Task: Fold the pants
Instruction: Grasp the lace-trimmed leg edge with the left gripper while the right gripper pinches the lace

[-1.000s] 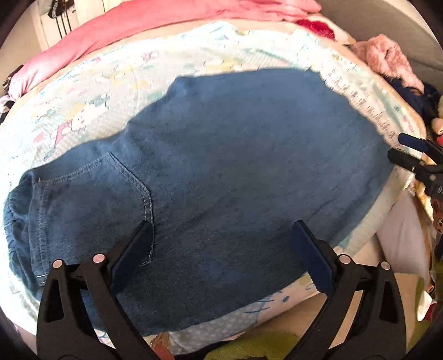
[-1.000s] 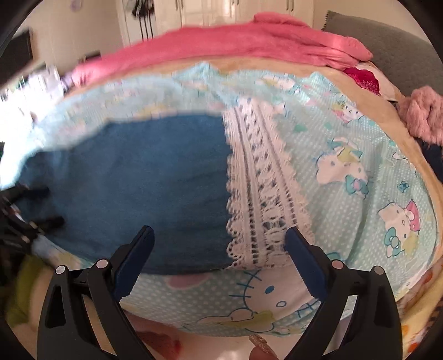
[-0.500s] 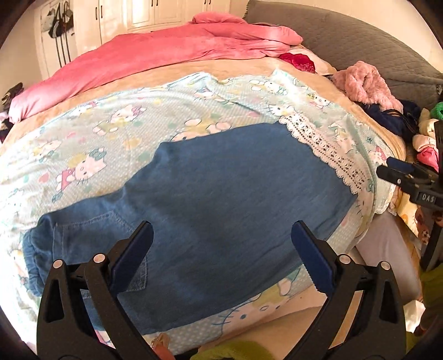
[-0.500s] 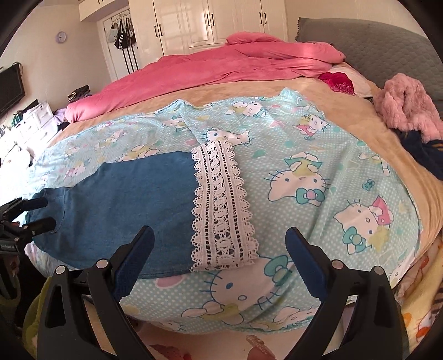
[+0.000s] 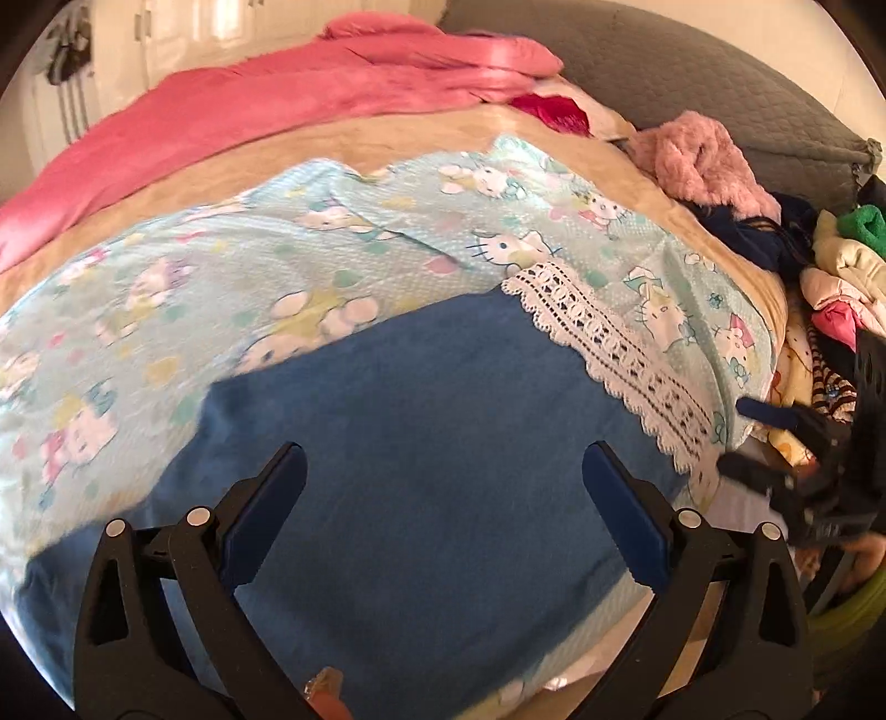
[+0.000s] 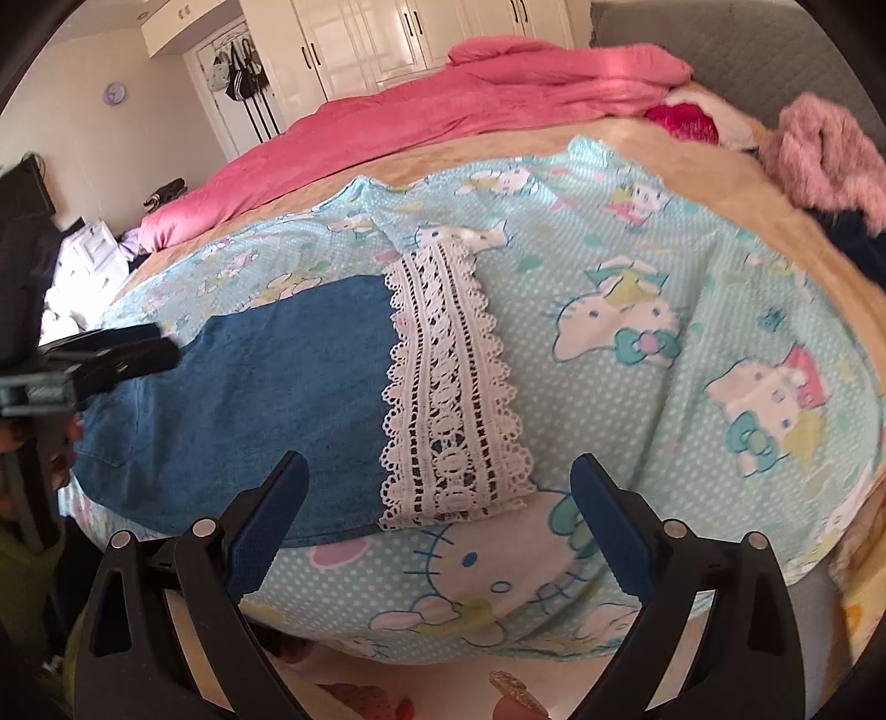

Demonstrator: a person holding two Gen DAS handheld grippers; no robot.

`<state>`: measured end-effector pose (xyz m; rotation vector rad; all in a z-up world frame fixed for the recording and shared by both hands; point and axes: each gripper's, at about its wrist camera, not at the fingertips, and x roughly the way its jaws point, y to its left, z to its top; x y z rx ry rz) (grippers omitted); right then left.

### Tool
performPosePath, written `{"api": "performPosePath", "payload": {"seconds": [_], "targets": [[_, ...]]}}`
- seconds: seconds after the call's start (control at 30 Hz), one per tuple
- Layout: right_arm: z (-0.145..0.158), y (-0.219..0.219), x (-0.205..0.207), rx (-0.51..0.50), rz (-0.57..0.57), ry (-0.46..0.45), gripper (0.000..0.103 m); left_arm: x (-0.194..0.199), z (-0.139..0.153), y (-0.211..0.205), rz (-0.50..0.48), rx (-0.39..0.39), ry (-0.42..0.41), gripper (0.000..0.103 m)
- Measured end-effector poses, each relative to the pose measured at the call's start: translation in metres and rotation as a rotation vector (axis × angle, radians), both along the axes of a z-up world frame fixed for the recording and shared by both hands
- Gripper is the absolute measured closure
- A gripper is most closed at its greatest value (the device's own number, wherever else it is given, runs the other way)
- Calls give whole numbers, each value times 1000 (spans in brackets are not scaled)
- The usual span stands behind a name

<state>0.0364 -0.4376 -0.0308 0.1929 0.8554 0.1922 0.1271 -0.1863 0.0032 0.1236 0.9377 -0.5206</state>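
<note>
Blue denim pants (image 5: 432, 443) with a white lace hem (image 5: 614, 354) lie flat on a Hello Kitty sheet on the bed. In the right wrist view the pants (image 6: 266, 399) lie at the left and the lace hem (image 6: 448, 387) at centre. My left gripper (image 5: 443, 504) is open and empty above the pants' middle. My right gripper (image 6: 437, 515) is open and empty, above the sheet's near edge by the lace hem. The right gripper shows in the left wrist view (image 5: 775, 448), and the left gripper in the right wrist view (image 6: 99, 360).
A pink duvet (image 5: 266, 105) lies across the far side of the bed. A pile of clothes (image 5: 714, 166) sits at the right by a grey headboard (image 5: 664, 72). White wardrobes (image 6: 387, 39) stand behind. The Hello Kitty sheet (image 6: 664, 343) covers the bed's near part.
Both grippers have pulled back and up from the pants, so more of the bed shows. The left view has swung right, toward the lace hem. Both stay open.
</note>
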Motion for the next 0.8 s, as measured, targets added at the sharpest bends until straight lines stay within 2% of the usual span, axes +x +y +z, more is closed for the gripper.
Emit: {"api": "performPosePath", "payload": {"seconds": [0.13,0.3,0.4,0.43,0.47,0.5,0.53,0.57,0.7,0.8], "targets": [[-10,-2,9,53,-12,27,8,31,-6,-27,-60,33,-5,10],[-20,-5,16,68,-26,55,8,64,-16,-55,-130,23,-1,10],[-24,-7,20,75,-27,65,8,84,-27,-72,-170,49,13,13],[-27,-7,21,82,-24,74,13,90,-31,-75,-179,55,24,19],[-28,-7,23,88,-19,80,33,96,-36,-78,-185,58,38,25],[-29,-7,24,91,-14,83,43,103,-42,-81,-194,58,59,28],[-28,-6,25,86,-9,81,49,107,-45,-83,-201,58,68,33],[-27,-5,25,84,-4,74,49,110,-49,-86,-212,57,78,37],[-23,-5,31,131,15,49,49,116,-63,-101,-280,57,99,38],[-29,-3,40,158,19,69,48,122,-71,-105,-273,38,121,39]]}}
